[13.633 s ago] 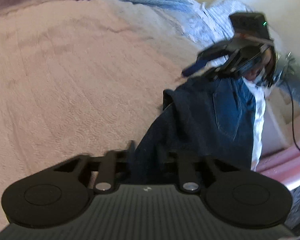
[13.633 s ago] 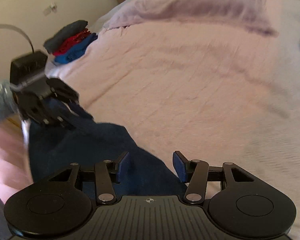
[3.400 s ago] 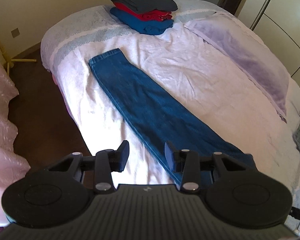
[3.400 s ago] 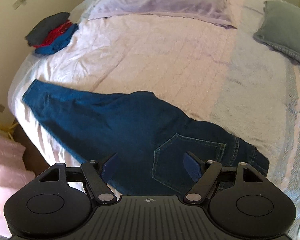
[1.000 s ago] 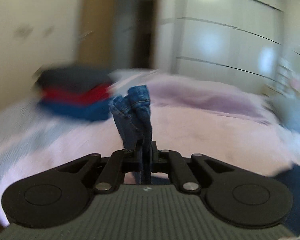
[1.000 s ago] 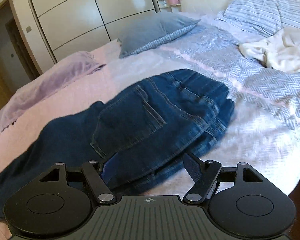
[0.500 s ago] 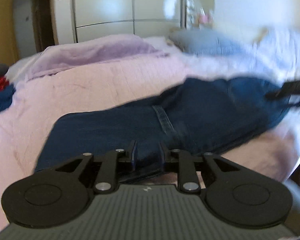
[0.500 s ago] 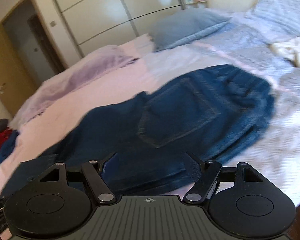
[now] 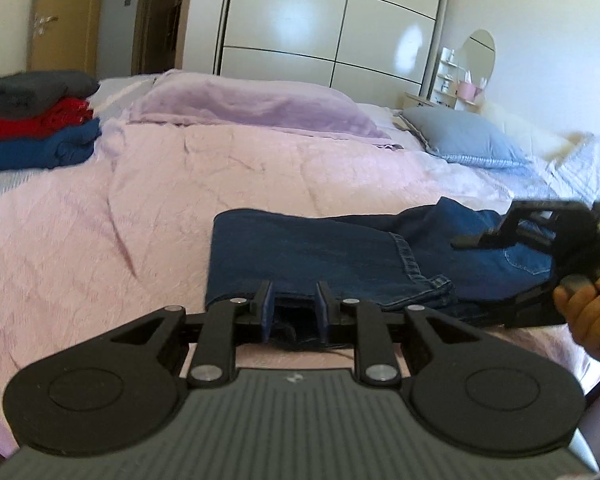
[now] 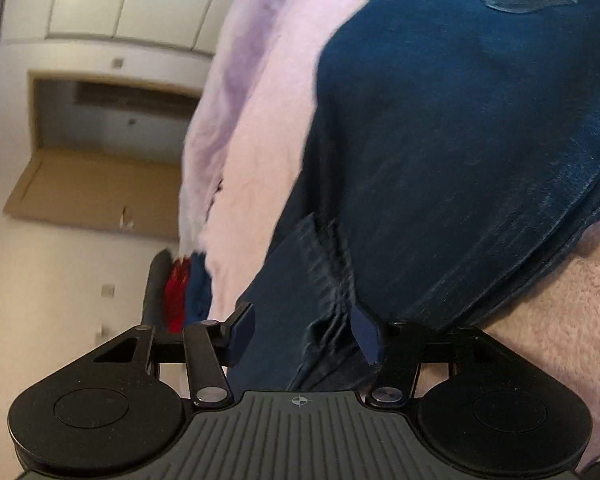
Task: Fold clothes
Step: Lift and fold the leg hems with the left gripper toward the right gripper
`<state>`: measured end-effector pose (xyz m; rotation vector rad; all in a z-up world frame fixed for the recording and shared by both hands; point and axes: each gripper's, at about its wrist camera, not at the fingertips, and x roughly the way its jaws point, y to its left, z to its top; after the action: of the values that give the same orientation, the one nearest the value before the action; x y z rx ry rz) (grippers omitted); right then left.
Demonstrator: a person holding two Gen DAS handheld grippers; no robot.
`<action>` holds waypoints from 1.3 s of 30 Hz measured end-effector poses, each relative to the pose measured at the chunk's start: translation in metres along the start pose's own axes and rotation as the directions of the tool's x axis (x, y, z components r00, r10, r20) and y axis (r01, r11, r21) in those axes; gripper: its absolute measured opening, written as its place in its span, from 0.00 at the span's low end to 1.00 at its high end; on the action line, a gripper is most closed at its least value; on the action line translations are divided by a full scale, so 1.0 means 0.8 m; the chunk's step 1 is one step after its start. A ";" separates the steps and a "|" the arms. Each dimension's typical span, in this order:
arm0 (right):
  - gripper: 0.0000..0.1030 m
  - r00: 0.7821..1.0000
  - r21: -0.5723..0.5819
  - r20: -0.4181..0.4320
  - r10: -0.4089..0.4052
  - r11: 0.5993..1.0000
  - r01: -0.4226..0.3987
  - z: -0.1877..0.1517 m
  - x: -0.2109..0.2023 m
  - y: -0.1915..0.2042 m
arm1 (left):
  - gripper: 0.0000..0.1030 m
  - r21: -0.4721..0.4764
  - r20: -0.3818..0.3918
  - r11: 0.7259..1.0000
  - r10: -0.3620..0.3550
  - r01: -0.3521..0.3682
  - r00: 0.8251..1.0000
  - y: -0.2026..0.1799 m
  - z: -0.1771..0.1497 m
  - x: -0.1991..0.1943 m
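Dark blue jeans (image 9: 320,248) lie folded over on the pink bedspread (image 9: 100,220), the leg hems resting on the upper part. My left gripper (image 9: 294,312) is open at the fold's near edge, with the denim edge loose between its fingers. My right gripper (image 10: 302,332) is tilted sideways and open wide. The bunched hem of the jeans (image 10: 460,140) lies between its blue pads, which do not press on it. In the left wrist view the right gripper (image 9: 476,242) hovers over the jeans at the right, held by a hand (image 9: 588,304).
A stack of folded clothes (image 9: 36,120), grey on red on blue, sits at the bed's far left corner. A lilac pillow (image 9: 252,108) and a grey pillow (image 9: 464,140) lie at the back. A white wardrobe (image 9: 320,40) and a door (image 9: 60,20) stand behind the bed.
My left gripper carried the leg ends across onto the upper part of the jeans and let go. My right gripper rolled sideways and came down close to the hems.
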<state>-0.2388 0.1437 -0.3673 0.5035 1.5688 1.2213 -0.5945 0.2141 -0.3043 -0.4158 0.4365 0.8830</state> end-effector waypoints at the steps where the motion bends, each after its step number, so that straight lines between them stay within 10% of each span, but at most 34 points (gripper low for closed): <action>1: 0.56 1.000 0.026 -0.011 -0.020 0.999 0.020 0.002 0.005 -0.004 | 0.19 -0.013 -0.002 1.000 -0.001 0.001 1.000 0.005 -0.001 0.001; 13: 0.56 0.997 0.017 -0.061 -0.051 0.998 0.053 -0.019 0.048 0.003 | 0.19 -0.092 -0.004 0.996 -0.014 0.014 1.000 0.024 -0.005 0.008; 16: 0.23 0.998 -0.036 -0.045 -0.048 0.998 0.047 -0.025 0.054 0.003 | 0.19 -0.090 -0.013 0.996 -0.002 0.001 1.000 0.024 -0.006 0.006; 22: 0.14 0.983 -0.333 0.079 0.166 0.934 -0.131 -0.036 0.020 0.056 | 0.17 -0.064 -0.023 0.998 -0.004 0.002 1.000 0.011 -0.005 0.009; 28: 0.14 0.976 -0.402 0.075 0.203 0.902 -0.157 -0.034 0.017 0.081 | 0.18 -0.032 -0.039 0.999 -0.023 0.022 0.999 -0.010 -0.007 0.024; 35: 0.14 0.960 -0.432 0.133 0.247 0.886 -0.168 -0.028 -0.014 0.078 | 0.03 0.002 -0.109 0.985 0.174 -0.175 0.979 -0.012 -0.016 0.054; 39: 0.14 0.979 -0.372 0.183 0.091 0.928 -0.016 -0.016 -0.009 0.046 | 0.03 0.034 -0.125 0.976 0.217 -0.214 0.968 -0.019 -0.020 0.060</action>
<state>-0.2574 0.1469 -0.3319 0.4087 1.1284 1.4241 -0.5587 0.2283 -0.3400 -0.4132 0.6172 1.0652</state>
